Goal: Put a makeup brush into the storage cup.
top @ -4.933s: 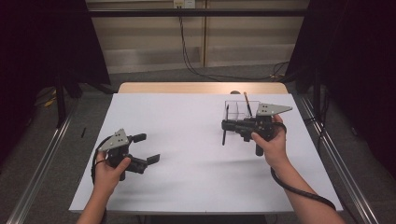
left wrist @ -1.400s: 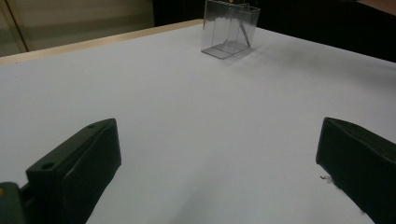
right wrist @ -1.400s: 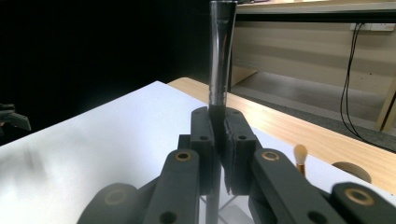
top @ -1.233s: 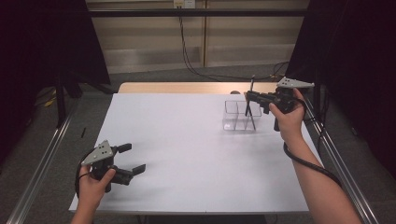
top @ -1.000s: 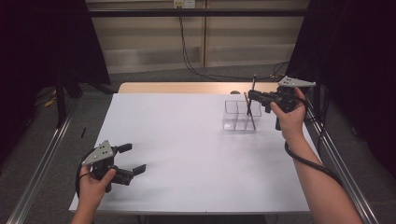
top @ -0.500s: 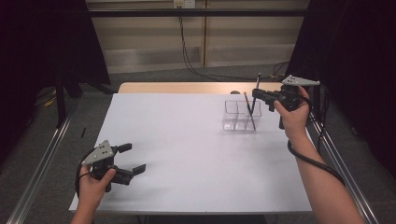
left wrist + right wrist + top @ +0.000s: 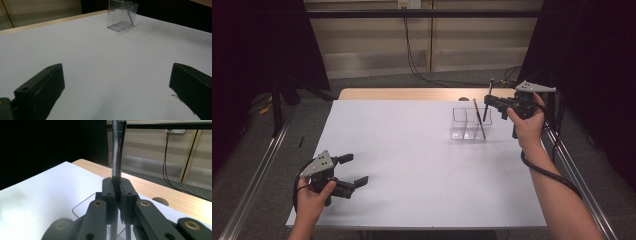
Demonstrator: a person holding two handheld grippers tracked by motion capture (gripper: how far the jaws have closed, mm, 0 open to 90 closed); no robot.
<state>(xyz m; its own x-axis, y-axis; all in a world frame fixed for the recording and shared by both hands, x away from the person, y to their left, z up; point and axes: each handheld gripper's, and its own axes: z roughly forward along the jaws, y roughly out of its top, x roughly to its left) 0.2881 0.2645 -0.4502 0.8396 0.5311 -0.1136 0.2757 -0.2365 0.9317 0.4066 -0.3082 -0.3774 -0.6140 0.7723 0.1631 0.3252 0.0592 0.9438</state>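
The table sheet (image 7: 412,150) is looking like matt white paper, smooth. At its two o'clock, the box (image 7: 470,123) is showing clear glossy plastic. The pen (image 7: 117,152) is gleaming dark and glossy. The right gripper (image 7: 117,188) is showing matt black plastic jaws; the tabletop edge (image 7: 412,93) is looking like wood.

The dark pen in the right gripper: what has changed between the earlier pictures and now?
The right gripper, shut on the dark pen, carried it from mid-table away and to the right, above the clear organizer. The brown pencil stayed leaning inside it. The left gripper drew back toward the near left edge, open.
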